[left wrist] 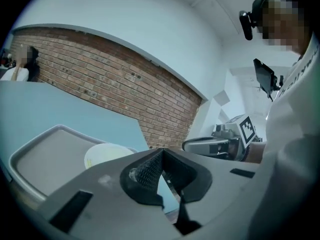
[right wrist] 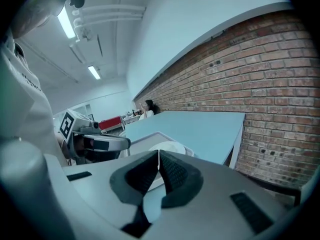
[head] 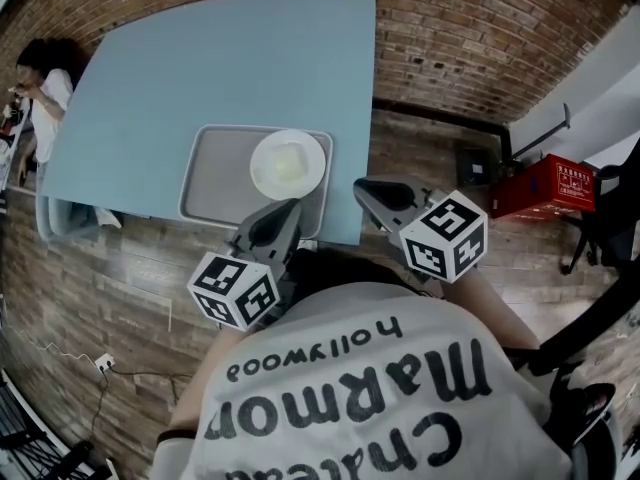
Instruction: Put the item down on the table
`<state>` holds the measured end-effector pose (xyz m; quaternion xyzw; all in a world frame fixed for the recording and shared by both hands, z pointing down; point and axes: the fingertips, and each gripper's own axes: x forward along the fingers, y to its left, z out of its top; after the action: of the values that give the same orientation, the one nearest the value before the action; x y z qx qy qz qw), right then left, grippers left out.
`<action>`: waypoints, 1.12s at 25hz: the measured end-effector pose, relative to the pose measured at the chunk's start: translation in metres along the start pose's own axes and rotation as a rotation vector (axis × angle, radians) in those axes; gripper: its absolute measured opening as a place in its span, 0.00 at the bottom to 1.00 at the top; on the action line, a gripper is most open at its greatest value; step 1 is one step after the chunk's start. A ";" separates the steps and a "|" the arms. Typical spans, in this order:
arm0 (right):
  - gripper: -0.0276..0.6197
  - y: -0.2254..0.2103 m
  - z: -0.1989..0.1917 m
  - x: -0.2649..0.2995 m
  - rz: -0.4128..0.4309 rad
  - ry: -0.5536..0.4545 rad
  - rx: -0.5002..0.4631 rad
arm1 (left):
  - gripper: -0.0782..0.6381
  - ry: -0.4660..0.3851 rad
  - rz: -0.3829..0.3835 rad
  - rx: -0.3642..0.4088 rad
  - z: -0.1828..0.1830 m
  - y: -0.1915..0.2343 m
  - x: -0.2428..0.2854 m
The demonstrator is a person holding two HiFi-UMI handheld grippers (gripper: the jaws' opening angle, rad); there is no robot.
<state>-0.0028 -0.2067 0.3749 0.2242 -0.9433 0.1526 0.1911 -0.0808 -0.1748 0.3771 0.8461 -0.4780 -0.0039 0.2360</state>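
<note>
A white plate (head: 288,164) lies on a grey tray (head: 215,173) at the near edge of the light blue table (head: 220,68). My left gripper (head: 291,207) hangs just short of the tray's near rim, jaws pressed together with nothing between them. My right gripper (head: 361,186) is to the right of the tray, at the table's near right corner, also shut and empty. The left gripper view has the plate (left wrist: 107,155) and tray (left wrist: 45,154) beyond the closed jaws (left wrist: 161,152). In the right gripper view the plate (right wrist: 170,146) sits behind the closed jaws (right wrist: 159,153).
A person (head: 45,93) sits at the table's far left end. A brick wall (head: 470,28) runs behind the table. A red box (head: 545,186) stands on the wooden floor at right, and a socket with cable (head: 103,363) lies at lower left.
</note>
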 end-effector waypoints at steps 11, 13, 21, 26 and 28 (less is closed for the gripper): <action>0.06 0.001 0.002 -0.014 -0.006 -0.011 -0.059 | 0.12 -0.095 -0.023 0.061 0.019 -0.017 -0.009; 0.06 -0.001 0.000 -0.015 -0.007 -0.001 -0.061 | 0.12 -0.094 -0.020 0.056 0.019 -0.017 -0.008; 0.06 -0.001 -0.005 -0.017 0.001 0.012 -0.060 | 0.12 -0.069 0.004 0.041 0.011 -0.018 -0.009; 0.06 0.000 -0.004 -0.015 -0.010 0.013 -0.052 | 0.12 -0.065 0.001 0.035 0.010 -0.018 -0.011; 0.06 0.001 -0.004 -0.013 -0.016 0.012 -0.052 | 0.12 -0.062 -0.005 0.032 0.010 -0.015 -0.012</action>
<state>0.0087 -0.1999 0.3722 0.2259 -0.9440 0.1279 0.2037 -0.0774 -0.1627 0.3591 0.8505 -0.4828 -0.0233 0.2074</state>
